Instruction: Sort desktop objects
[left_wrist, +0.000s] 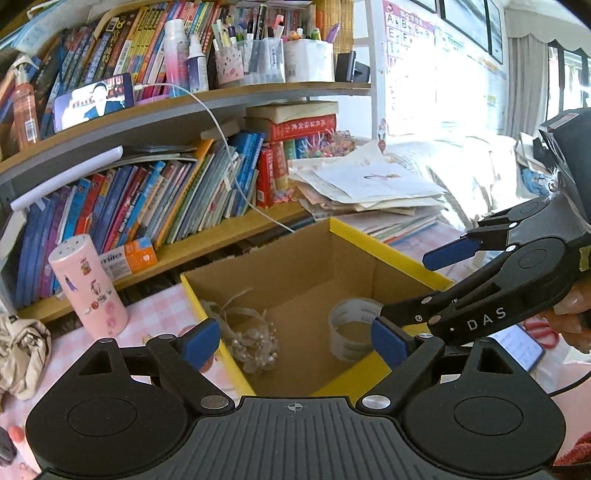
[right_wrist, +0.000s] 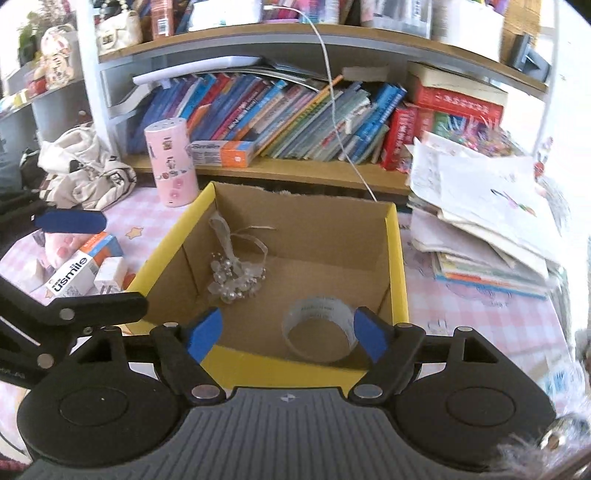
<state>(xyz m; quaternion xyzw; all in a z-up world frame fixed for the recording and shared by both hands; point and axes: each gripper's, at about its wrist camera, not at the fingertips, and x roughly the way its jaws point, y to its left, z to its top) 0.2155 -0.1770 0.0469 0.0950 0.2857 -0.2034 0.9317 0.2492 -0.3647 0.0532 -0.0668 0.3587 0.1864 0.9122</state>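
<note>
Pink cylinder with stickers (right_wrist: 173, 166) at left on the checked tablecloth (right_wrist: 480, 314), then the yellow-rimmed cardboard box (right_wrist: 397, 266), paper stack (right_wrist: 480, 214) at right. Inside box: beaded ribbon ornament (right_wrist: 232, 275) left, tape roll (right_wrist: 319, 326) right, standing on the floor. Left gripper (left_wrist: 295, 345) and right gripper (right_wrist: 286, 332) both spread wide above the near rim, nothing between the pads

I see a wooden bookshelf (left_wrist: 229, 92) crammed with books along the back, a pink checked tablecloth (right_wrist: 480, 314) below, and bright daylight flooding through curtained windows (left_wrist: 554, 74) at right.
</note>
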